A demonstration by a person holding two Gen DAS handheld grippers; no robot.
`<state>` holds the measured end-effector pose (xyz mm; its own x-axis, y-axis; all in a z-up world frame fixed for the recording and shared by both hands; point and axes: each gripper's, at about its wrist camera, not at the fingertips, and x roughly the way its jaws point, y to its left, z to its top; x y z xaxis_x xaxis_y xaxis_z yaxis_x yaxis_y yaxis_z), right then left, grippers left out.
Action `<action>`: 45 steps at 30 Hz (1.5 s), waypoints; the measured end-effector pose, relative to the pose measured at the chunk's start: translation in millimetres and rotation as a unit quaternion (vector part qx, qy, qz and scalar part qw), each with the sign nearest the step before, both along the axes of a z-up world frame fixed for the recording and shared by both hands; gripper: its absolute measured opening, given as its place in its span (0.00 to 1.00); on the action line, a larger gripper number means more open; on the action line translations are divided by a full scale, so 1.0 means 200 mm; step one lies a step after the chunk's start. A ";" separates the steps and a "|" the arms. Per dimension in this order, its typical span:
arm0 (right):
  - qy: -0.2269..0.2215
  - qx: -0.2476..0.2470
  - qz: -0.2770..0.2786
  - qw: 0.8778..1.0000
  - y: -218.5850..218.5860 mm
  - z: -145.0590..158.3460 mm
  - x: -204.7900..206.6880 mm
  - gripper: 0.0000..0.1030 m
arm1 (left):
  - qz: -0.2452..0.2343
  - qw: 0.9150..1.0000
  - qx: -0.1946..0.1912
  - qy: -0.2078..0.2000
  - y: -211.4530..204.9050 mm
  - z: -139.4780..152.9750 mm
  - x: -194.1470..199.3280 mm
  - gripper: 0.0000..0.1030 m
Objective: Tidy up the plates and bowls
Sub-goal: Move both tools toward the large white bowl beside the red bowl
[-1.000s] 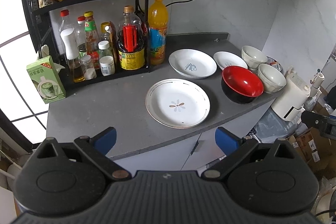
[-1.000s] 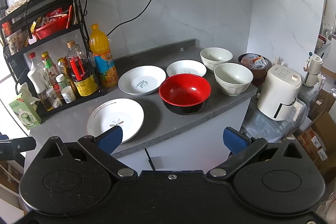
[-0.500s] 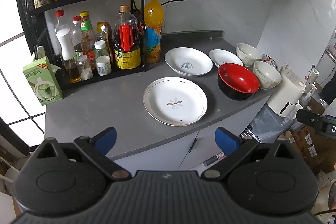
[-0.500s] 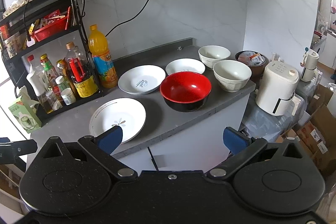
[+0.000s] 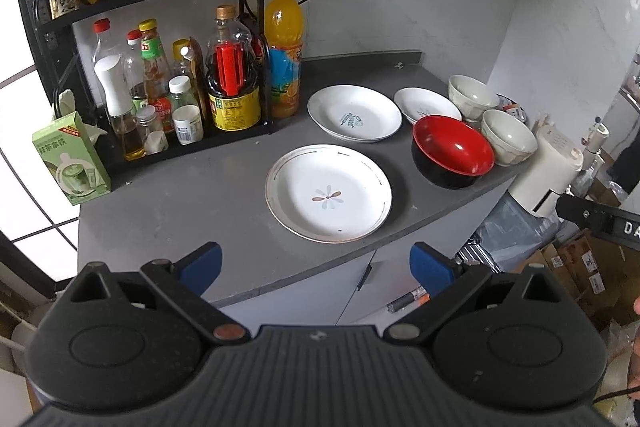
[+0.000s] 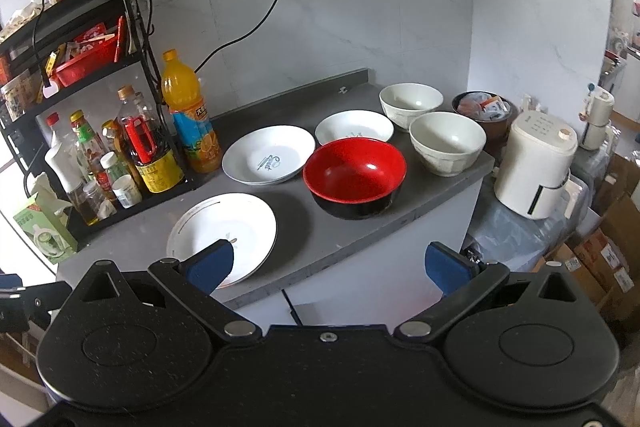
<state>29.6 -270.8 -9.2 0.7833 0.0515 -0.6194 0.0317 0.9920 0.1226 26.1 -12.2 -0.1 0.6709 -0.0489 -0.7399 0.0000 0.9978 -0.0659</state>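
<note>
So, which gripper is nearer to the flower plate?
Left. The left gripper faces the flower plate almost head-on; the right gripper hangs off to the plate's right, facing the red bowl.

Both views look down from in front of the tabletop, held back off its front edge. The left wrist view faces the flowered plate and bottle rack; the right wrist view faces the red bowl. Both share the whole tabletop with its dishes.
</note>
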 end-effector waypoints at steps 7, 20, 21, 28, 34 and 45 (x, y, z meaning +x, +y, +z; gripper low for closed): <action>0.007 0.004 0.007 1.000 -0.16 -0.02 0.15 1.00 | 0.019 1.000 0.004 0.010 -0.13 -0.02 0.13 0.97; 0.017 0.008 0.033 0.999 -0.52 -0.07 0.44 1.00 | 0.039 0.999 -0.003 0.013 -0.53 -0.05 0.40 0.97; 0.017 0.009 0.033 0.999 -0.55 -0.08 0.46 1.00 | 0.040 0.999 -0.001 0.013 -0.57 -0.06 0.43 0.97; 0.018 0.012 0.044 0.999 -0.75 -0.10 0.61 1.00 | 0.053 0.998 -0.006 0.012 -0.77 -0.08 0.57 0.96; 0.022 0.012 0.052 0.998 -0.93 -0.11 0.72 1.00 | 0.061 0.998 -0.014 0.015 -0.93 -0.10 0.69 0.96; 0.024 0.018 0.049 0.998 -1.13 -0.16 0.87 0.96 | 0.059 0.998 -0.020 0.016 -1.15 -0.12 0.89 0.93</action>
